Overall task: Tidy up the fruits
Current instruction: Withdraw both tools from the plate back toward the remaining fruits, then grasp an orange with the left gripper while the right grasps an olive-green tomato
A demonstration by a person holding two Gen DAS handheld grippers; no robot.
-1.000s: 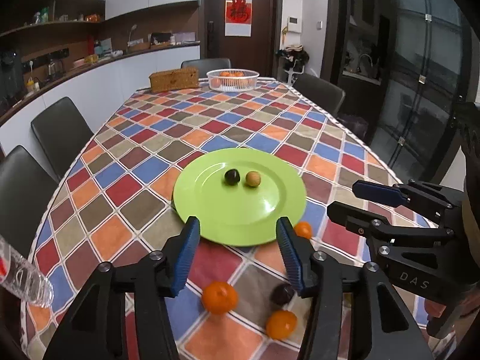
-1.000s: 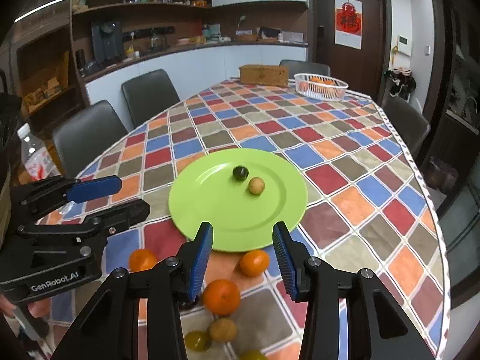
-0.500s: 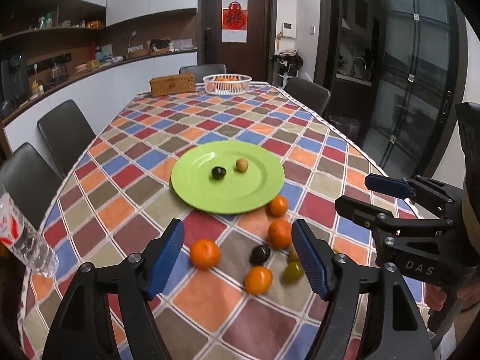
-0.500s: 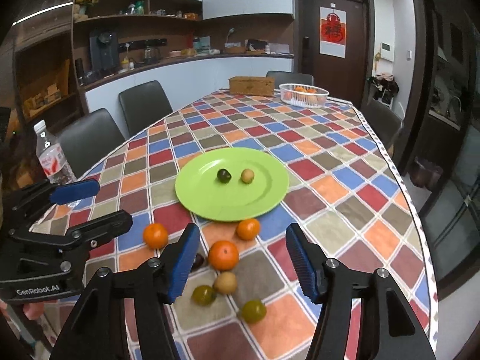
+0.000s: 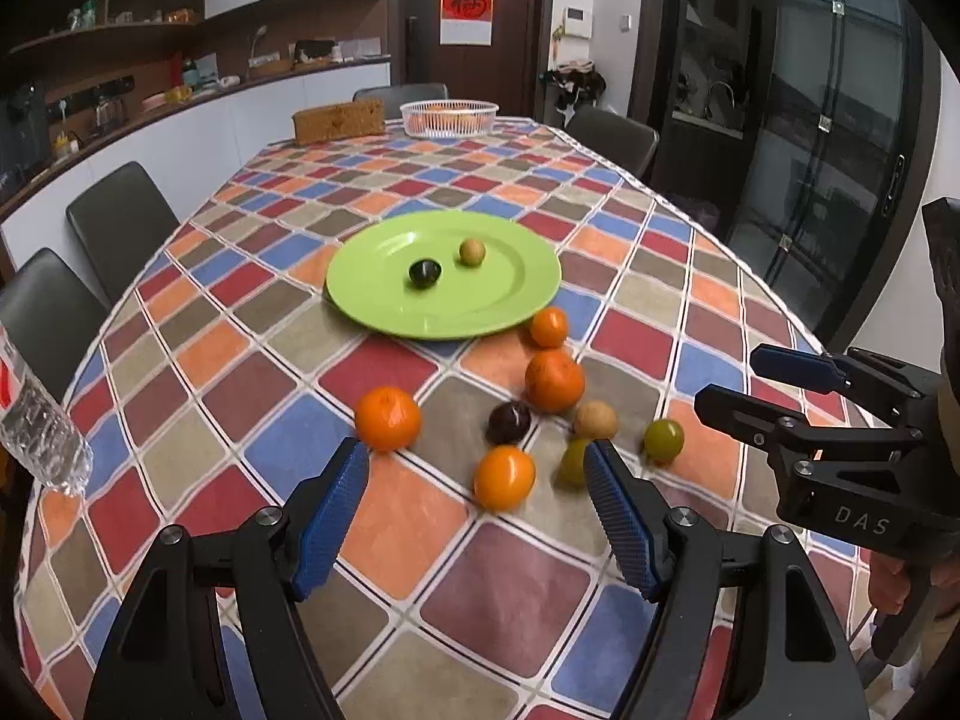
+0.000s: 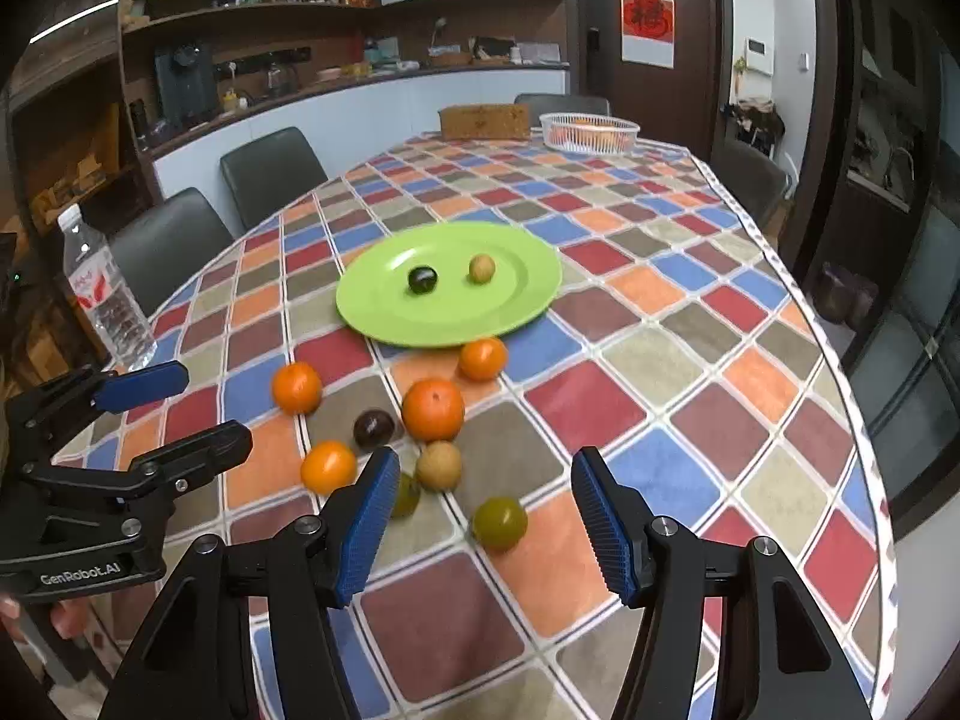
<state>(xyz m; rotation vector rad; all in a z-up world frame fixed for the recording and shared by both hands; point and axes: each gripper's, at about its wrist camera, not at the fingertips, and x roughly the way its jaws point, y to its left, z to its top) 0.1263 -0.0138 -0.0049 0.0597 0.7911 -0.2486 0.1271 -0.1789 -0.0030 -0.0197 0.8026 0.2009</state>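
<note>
We are looking at a loose cluster of fruit lying on the checked tablecloth (image 5: 198,360), just in front of the green plate (image 5: 372,306). Nearest the plate's rim is sitting a small orange (image 5: 549,327); just below it a larger orange (image 5: 555,380) is touching a dark plum (image 5: 509,423). A third orange (image 5: 387,418) is lying apart to the left, and a fourth orange (image 5: 504,477) is resting nearest to us. A tan round fruit (image 5: 595,420) is sitting beside the larger orange, with a green fruit (image 5: 664,439) to its right and another green fruit (image 5: 573,462) partly hidden behind a blue pad. On the plate itself a dark fruit (image 5: 425,273) and a small tan fruit (image 5: 472,252) are lying near each other but not touching.

We are holding the left gripper (image 5: 477,507) above the near edge of the cluster, its jaws standing apart and gripping nothing; the fourth orange is showing between its pads without touching them. The right gripper (image 6: 485,519) is hovering likewise, jaws released and empty, with a green fruit (image 6: 500,523) lying on the cloth between its fingers.

Farther out, a water bottle (image 6: 108,294) is standing upright at the table's left edge. At the far end a white basket (image 5: 449,118) holding orange fruit is sitting beside a brown box (image 5: 339,119). Dark chairs (image 5: 120,222) are lining the sides.
</note>
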